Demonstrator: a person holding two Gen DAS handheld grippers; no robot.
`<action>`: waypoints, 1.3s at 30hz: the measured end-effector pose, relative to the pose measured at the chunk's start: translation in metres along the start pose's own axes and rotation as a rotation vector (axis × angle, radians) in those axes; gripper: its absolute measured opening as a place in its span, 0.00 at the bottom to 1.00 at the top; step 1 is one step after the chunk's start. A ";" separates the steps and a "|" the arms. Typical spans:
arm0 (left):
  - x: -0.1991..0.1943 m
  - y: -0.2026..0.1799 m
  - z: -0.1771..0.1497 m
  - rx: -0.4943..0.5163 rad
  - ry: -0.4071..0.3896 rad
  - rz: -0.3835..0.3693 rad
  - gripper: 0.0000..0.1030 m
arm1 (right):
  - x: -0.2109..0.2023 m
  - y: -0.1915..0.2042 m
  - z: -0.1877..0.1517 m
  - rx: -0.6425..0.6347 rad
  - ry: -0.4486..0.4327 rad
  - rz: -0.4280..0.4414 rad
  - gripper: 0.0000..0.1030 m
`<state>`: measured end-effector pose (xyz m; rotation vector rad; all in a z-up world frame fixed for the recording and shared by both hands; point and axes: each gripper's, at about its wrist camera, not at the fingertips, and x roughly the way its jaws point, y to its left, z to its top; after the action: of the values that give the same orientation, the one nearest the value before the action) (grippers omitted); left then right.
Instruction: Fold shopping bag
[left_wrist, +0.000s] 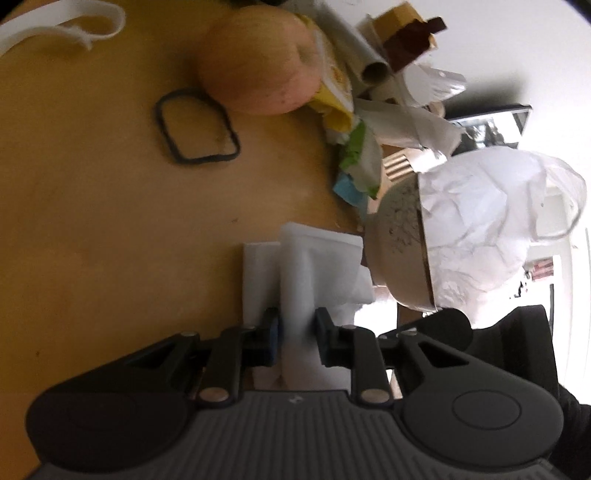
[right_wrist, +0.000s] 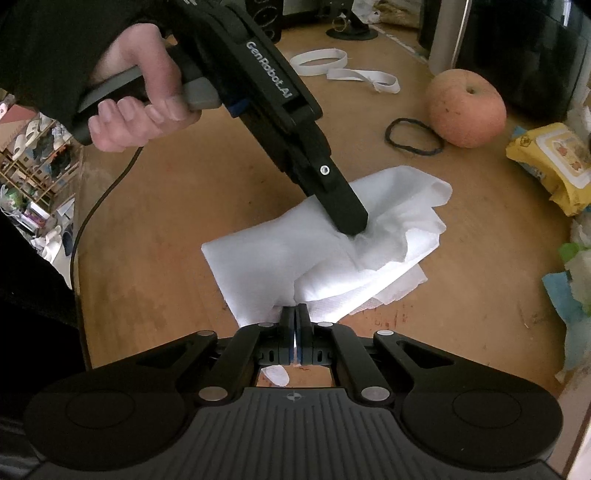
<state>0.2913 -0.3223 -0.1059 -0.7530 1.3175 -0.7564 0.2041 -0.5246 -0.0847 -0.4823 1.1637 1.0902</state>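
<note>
The shopping bag (right_wrist: 280, 254) is white non-woven cloth, matt and faintly fuzzy, creased where the left claw (right_wrist: 351, 225) meets it. Both claws are matt black plastic with small bright metal pins; the right claw (right_wrist: 294, 325) has blue pads. The surface (right_wrist: 166, 221) beneath them is smooth yellowish wood with a dull sheen. Beyond the left claw, the apple (right_wrist: 466, 108) has dull speckled skin, and the band (right_wrist: 413, 136) beside it looks like matt black rubber.
</note>
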 end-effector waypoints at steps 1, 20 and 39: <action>-0.001 -0.003 0.000 0.007 0.000 0.017 0.21 | 0.002 0.005 -0.003 -0.015 -0.006 -0.007 0.01; 0.000 -0.014 0.004 0.092 0.007 0.085 0.21 | -0.029 0.029 0.029 -0.368 -0.118 -0.199 0.68; 0.003 -0.017 0.005 0.136 0.010 0.105 0.21 | -0.006 -0.017 0.067 -0.260 0.035 0.061 0.68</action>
<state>0.2959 -0.3336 -0.0929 -0.5678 1.2911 -0.7578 0.2521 -0.4816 -0.0578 -0.6735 1.0776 1.2986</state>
